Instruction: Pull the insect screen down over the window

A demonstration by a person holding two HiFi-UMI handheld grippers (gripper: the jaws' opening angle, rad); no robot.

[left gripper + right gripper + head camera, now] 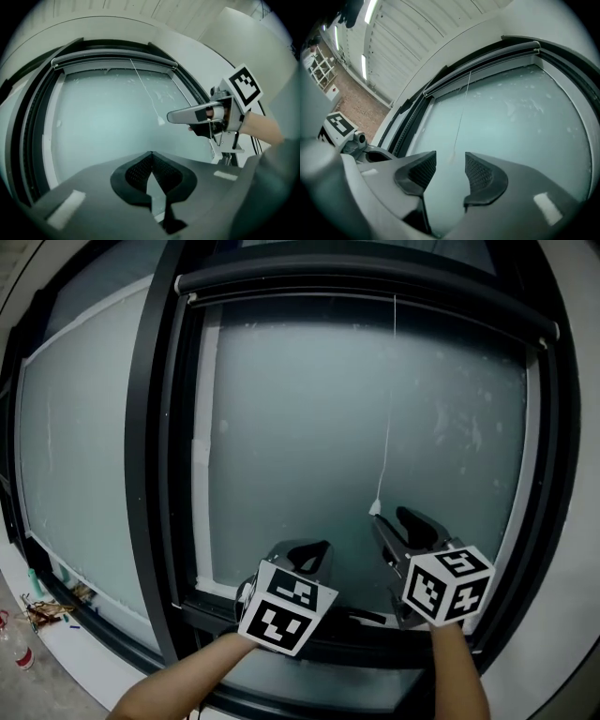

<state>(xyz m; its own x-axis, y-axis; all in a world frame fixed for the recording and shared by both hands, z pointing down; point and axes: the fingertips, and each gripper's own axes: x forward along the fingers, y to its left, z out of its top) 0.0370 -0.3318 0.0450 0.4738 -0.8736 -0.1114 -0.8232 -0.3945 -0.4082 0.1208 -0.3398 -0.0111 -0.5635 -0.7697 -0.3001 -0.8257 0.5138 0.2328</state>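
Note:
The insect screen sits rolled up in its black housing (366,287) along the top of the window (309,427). A thin white pull cord (387,409) hangs down the glass and ends in a small white knob (375,508). My right gripper (392,521) is raised to the knob and stands open. In the right gripper view the knob (451,158) shows in the gap between the fingertips of the right gripper (450,165), and no pad presses on it. My left gripper (314,549) is shut and empty, lower and to the left; its own view shows the jaws of the left gripper (151,154) closed together.
A thick black frame post (150,446) separates this window from a fixed pane (75,446) on the left. The black bottom rail (319,638) runs just under both grippers. Small clutter (37,610) lies on the floor at lower left. A white wall (567,643) borders the right.

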